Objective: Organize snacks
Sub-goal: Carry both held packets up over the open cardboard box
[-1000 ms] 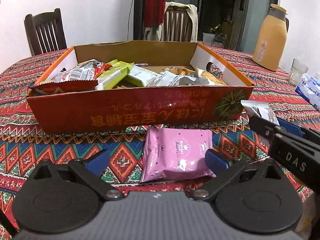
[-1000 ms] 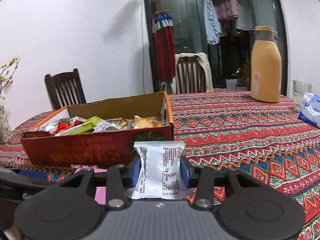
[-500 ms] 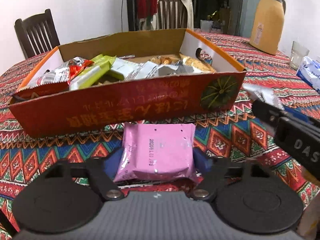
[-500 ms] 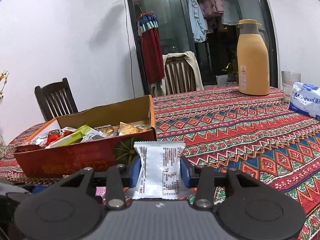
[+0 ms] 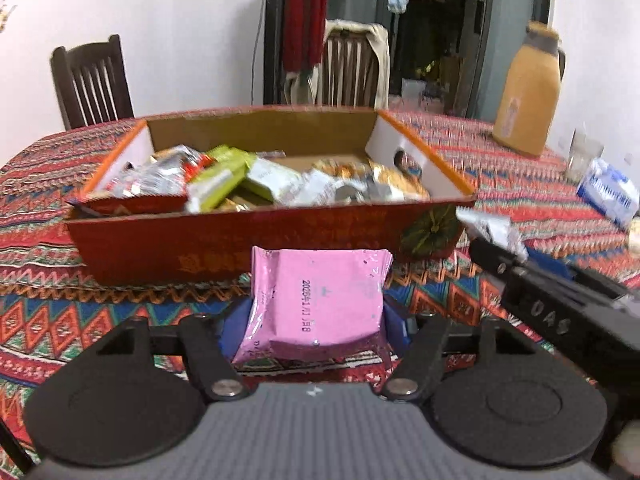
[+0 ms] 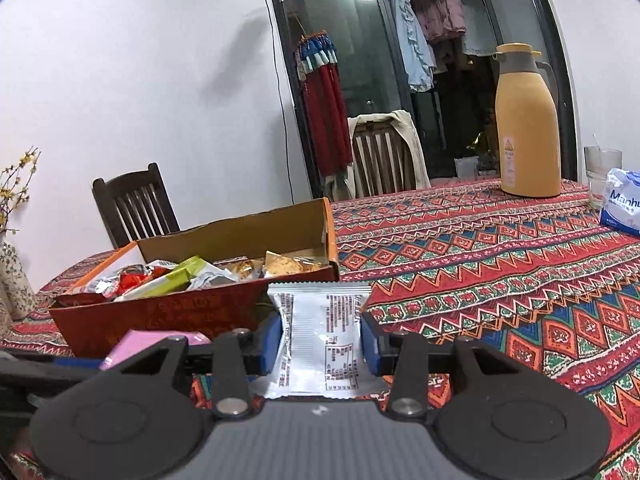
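Observation:
My left gripper (image 5: pixel 316 326) is shut on a pink snack packet (image 5: pixel 318 300) and holds it above the tablecloth, just in front of the orange cardboard box (image 5: pixel 240 240). The box holds several wrapped snacks (image 5: pixel 224 180). My right gripper (image 6: pixel 322 346) is shut on a white snack packet (image 6: pixel 322 340), held in the air to the right of the box (image 6: pixel 160 316). In the left wrist view the right gripper (image 5: pixel 556 300) shows at the right with the white packet (image 5: pixel 490 228) sticking out. The pink packet (image 6: pixel 156 342) also shows in the right wrist view.
An orange thermos jug (image 6: pixel 526 128) stands at the back right of the table. A glass (image 6: pixel 602 172) and a white-blue tissue pack (image 6: pixel 622 208) lie at the far right. Wooden chairs (image 6: pixel 134 204) stand behind the table. A patterned vase (image 6: pixel 14 280) is at the left.
My left gripper closed on the pink packet and lifted it off the tablecloth. My right gripper rose with the white packet.

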The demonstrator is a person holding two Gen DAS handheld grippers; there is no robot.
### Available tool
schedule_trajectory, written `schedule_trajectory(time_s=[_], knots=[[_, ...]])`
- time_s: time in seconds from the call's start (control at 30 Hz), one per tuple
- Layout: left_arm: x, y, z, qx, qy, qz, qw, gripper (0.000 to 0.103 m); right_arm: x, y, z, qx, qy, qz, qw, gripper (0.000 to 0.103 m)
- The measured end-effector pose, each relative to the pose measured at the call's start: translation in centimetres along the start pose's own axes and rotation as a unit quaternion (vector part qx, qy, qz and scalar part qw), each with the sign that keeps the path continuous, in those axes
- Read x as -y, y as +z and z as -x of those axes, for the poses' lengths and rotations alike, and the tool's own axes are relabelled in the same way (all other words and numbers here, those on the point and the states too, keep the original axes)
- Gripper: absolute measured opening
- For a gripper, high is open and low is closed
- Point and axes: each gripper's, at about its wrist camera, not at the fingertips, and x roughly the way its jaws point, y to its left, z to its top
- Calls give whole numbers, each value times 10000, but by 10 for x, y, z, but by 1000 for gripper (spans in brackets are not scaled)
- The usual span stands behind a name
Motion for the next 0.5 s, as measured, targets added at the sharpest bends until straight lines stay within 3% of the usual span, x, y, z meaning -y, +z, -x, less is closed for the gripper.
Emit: schedule_trajectory(time_s=[0.27, 0.5], knots=[[-24, 28, 36, 635, 102, 170, 9978, 70, -31, 7, 7, 124, 80, 634, 9979, 41], [-44, 62, 42, 1043, 264, 212, 9940, 70, -65, 44, 3, 404, 93, 997, 9942, 41]])
